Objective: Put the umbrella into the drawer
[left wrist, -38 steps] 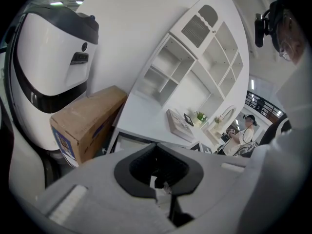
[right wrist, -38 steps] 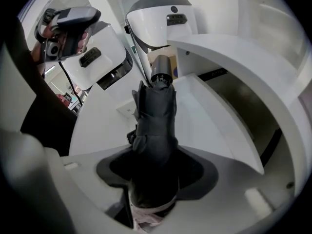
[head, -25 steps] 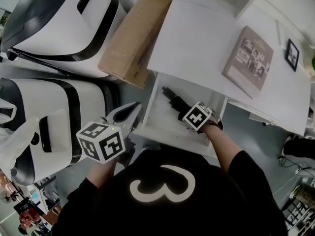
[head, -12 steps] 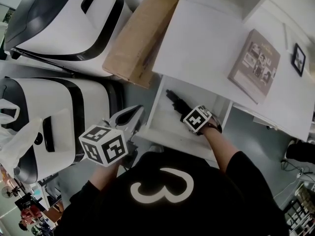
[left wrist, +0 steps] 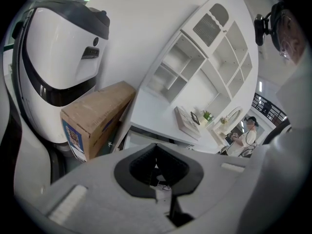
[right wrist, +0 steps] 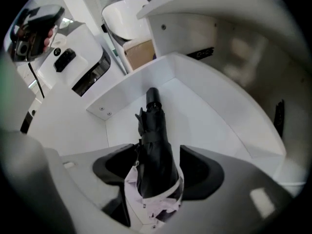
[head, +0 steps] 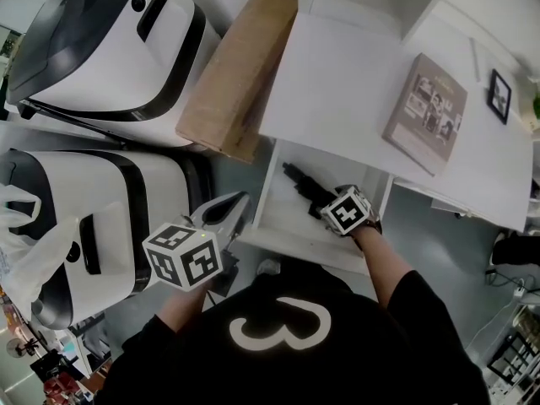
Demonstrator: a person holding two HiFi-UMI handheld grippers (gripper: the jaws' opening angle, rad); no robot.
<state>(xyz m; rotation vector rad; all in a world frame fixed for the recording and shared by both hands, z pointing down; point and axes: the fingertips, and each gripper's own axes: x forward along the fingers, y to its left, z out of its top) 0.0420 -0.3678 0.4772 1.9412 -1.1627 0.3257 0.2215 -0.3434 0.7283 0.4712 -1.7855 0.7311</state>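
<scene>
A black folded umbrella (head: pixel 300 181) lies in the open white drawer (head: pixel 283 218) under the desk. Seen from the right gripper view, the umbrella (right wrist: pixel 155 145) runs away from me along the drawer floor (right wrist: pixel 209 116). Its near end, with a pale strap, lies between the jaws. My right gripper (right wrist: pixel 156 177) points steeply down into the drawer. Its jaws are opening, and gaps show between the pads and the umbrella. In the head view this right gripper (head: pixel 327 207) sits under its marker cube. My left gripper (head: pixel 228 215) hangs left of the drawer, shut and empty. The left gripper view shows that gripper (left wrist: pixel 156 168) with its pads meeting.
A cardboard box (head: pixel 236 74) leans left of the white desk (head: pixel 337 66). A book (head: pixel 424 112) and a small picture frame (head: pixel 500 95) lie on the desk. Two large white-and-black machines (head: pixel 110 40) (head: pixel 76 218) stand at the left, with a plastic bag (head: pixel 34 243) beside them.
The right gripper's marker cube has rolled slightly and shifted a little to the right over the drawer. The umbrella stays in the drawer. The left gripper has kept still.
</scene>
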